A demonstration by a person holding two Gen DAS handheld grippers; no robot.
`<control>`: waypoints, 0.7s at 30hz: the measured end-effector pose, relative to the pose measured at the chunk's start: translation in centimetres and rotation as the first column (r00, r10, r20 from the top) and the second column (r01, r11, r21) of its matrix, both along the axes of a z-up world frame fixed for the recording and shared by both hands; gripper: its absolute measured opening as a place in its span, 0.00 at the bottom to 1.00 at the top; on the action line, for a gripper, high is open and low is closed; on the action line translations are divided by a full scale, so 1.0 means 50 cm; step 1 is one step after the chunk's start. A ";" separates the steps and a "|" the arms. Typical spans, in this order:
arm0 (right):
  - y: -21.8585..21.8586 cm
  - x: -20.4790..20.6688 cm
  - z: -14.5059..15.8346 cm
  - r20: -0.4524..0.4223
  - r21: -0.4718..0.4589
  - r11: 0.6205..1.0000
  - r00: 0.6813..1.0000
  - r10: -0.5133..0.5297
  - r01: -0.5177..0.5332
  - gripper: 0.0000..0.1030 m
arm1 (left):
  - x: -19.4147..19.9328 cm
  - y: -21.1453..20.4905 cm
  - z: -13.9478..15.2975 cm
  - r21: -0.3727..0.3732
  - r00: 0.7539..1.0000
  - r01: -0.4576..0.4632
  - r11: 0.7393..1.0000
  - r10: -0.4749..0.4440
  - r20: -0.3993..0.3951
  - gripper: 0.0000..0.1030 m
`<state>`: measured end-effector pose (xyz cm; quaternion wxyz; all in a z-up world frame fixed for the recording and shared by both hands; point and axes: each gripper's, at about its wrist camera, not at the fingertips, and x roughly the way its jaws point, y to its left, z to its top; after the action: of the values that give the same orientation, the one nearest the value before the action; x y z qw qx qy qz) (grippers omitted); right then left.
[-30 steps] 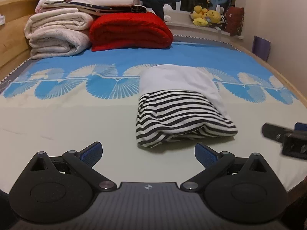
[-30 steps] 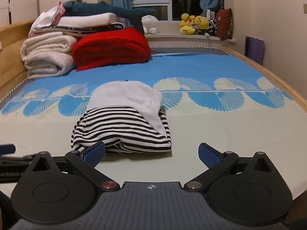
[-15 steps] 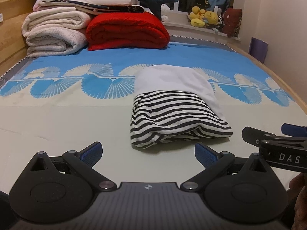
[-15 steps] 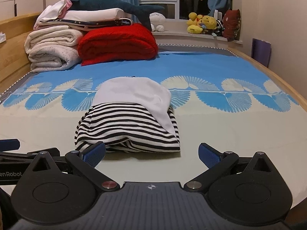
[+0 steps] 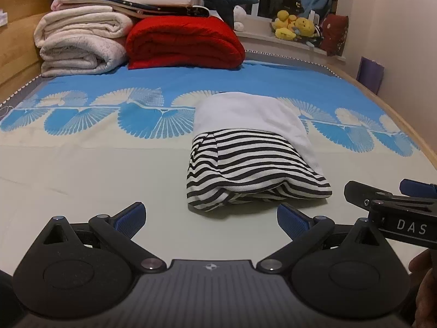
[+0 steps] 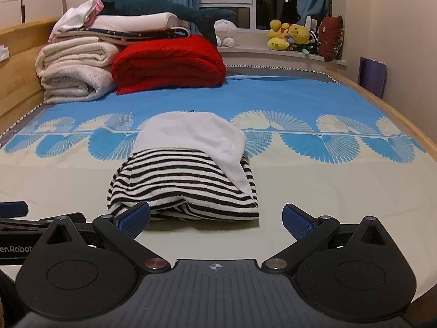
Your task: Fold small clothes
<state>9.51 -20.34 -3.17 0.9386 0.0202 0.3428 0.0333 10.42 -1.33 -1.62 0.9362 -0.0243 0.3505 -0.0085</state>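
Observation:
A folded garment, black-and-white striped with a white part on top (image 5: 251, 147), lies on the bed; it also shows in the right wrist view (image 6: 188, 169). My left gripper (image 5: 210, 218) is open and empty, just in front of the garment's near left edge. My right gripper (image 6: 215, 220) is open and empty, right in front of the garment's near fold. The right gripper shows at the right edge of the left wrist view (image 5: 390, 205); the left gripper shows at the left edge of the right wrist view (image 6: 32, 224).
A red folded blanket (image 5: 183, 43) and a stack of white towels and bedding (image 5: 82, 41) stand at the back of the bed. Plush toys (image 6: 289, 35) sit on the windowsill. A wooden bed rail (image 6: 393, 114) runs along the right.
Both grippers have moved back a little and drawn closer together; the garment lies still. Both stay open.

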 end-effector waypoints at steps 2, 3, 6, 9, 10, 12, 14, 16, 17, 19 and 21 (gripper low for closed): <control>0.002 0.000 -0.003 -0.004 -0.014 1.000 1.000 0.004 -0.004 0.99 | 0.003 -0.002 -0.001 0.007 1.000 0.005 1.000 -0.005 -0.005 0.99; 0.002 0.001 -0.004 -0.005 -0.018 1.000 1.000 0.005 -0.005 0.99 | 0.004 -0.002 -0.001 0.002 1.000 0.007 1.000 -0.007 -0.002 0.99; -0.001 0.001 -0.001 0.002 -0.010 1.000 1.000 0.003 -0.003 0.99 | 0.003 -0.003 0.000 0.000 1.000 0.002 1.000 -0.002 0.000 0.99; 0.000 -0.001 -0.001 0.002 -0.013 1.000 1.000 0.000 0.000 0.99 | 0.003 0.002 -0.001 -0.011 1.000 -0.001 1.000 0.001 -0.008 0.99; 0.000 -0.001 -0.001 0.003 -0.012 1.000 1.000 0.001 -0.001 0.99 | 0.003 0.002 -0.001 -0.011 1.000 0.000 1.000 0.000 -0.008 0.99; 0.001 -0.002 -0.001 0.003 -0.015 1.000 1.000 0.005 -0.005 0.99 | 0.003 0.002 -0.001 -0.007 1.000 0.000 1.000 0.000 -0.008 0.99; 0.003 -0.001 -0.002 0.002 -0.018 1.000 1.000 0.007 -0.006 0.99 | 0.003 0.002 -0.002 -0.009 1.000 -0.002 1.000 0.002 -0.010 0.99; 0.003 -0.001 -0.002 0.002 -0.019 1.000 1.000 0.006 -0.006 0.99 | 0.003 0.003 -0.003 -0.009 1.000 -0.004 1.000 0.004 -0.011 0.99; 0.002 -0.001 -0.002 0.002 -0.019 1.000 1.000 0.007 -0.007 0.99 | 0.003 0.003 -0.004 -0.009 1.000 -0.004 1.000 0.004 -0.012 0.99; 0.003 -0.001 -0.002 0.002 -0.018 1.000 1.000 0.006 -0.006 0.99 | 0.003 0.003 -0.004 -0.010 1.000 -0.004 1.000 0.004 -0.012 0.99; 0.002 -0.001 -0.002 0.002 -0.018 1.000 1.000 0.007 -0.007 0.99 | 0.003 0.003 -0.004 -0.009 1.000 -0.004 1.000 0.004 -0.013 0.99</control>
<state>9.45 -20.22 -3.26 0.9391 0.0104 0.3420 0.0336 10.56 -1.19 -1.81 0.9339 -0.0292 0.3563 -0.0079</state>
